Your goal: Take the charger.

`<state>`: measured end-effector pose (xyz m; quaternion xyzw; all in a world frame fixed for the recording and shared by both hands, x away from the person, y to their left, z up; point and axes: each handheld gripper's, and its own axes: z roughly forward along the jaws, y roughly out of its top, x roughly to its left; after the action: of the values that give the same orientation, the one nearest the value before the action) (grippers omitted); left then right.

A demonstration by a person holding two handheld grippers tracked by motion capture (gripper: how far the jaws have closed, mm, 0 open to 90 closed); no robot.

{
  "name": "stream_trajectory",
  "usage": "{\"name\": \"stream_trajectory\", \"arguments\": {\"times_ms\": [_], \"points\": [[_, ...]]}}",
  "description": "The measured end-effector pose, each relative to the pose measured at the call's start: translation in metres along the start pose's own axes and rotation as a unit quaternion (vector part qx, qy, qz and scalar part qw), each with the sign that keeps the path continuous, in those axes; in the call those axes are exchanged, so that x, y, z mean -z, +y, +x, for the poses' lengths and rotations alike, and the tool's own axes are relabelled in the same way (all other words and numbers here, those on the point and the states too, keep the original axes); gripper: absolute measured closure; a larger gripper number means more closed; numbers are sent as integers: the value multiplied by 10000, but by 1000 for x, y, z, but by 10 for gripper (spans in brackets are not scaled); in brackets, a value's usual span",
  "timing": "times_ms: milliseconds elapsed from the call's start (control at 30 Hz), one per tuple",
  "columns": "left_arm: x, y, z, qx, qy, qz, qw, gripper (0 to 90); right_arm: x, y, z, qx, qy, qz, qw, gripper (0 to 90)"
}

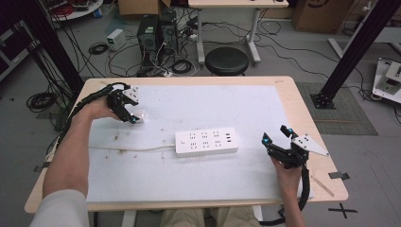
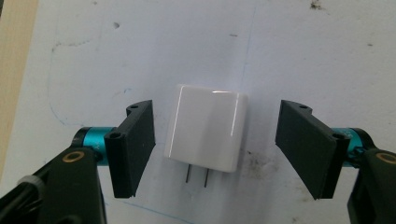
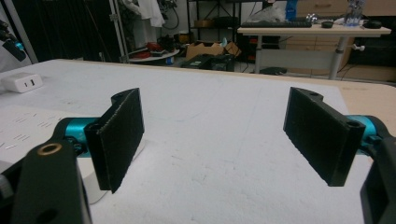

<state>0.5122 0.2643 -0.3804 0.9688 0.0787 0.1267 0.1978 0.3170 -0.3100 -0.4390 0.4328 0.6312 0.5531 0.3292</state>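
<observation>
over at the far left of the white mat (image 1: 189, 179), the left gripper (image 1: 128, 112) is hovering around a small white charger (image 2: 207, 127), with its jaws spread wide and one pad (image 2: 137, 140) standing on each side of the block, neither one touching it and nothing in its grasp. the charger is lying flat on the mat, its two metal prongs (image 2: 197, 176) pointing back toward the gripper's own body, and in the left gripper view it is sitting nearer the left-hand pad than the other. the power strip (image 1: 206, 141) is resting near the middle of the mat, well apart from the charger, with its white cord (image 1: 132, 148) trailing off to the left. the right gripper (image 1: 275, 138) is waiting near the right edge of the table (image 1: 302, 109), just beyond the strip's right end, its jaws also gaping and holding nothing; in the right gripper view a corner of the strip is showing beside its left pad. judging from this, the step in hand is the pick-up of the charger, and it looks ready to begin rather than done. the next move seems to call for squeezing the left jaws onto the charger's two flat sides, perhaps after centring it a little, so that the block is not twisting as the pads are meeting it; after that, lifting it and turning the prongs downward would be needed before carrying it toward a socket on the strip
</observation>
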Motion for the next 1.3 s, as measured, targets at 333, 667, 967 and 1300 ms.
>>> {"name": "stream_trajectory", "arguments": {"times_ms": [333,667,967,1300], "points": [[-21,-11,11,93,-389,-102,9991,287,0,0,1,66,-29,2,10000,208],[-28,-16,12,137,-438,-51,9989,306,-1,0,3,152,-45,20,9999,208],[-30,-19,11,226,-382,-33,9990,325,-1,0,4,173,-61,53,9998,209],[-33,-19,12,167,-362,12,9992,378,-2,0,5,180,-74,74,9998,209]]}}
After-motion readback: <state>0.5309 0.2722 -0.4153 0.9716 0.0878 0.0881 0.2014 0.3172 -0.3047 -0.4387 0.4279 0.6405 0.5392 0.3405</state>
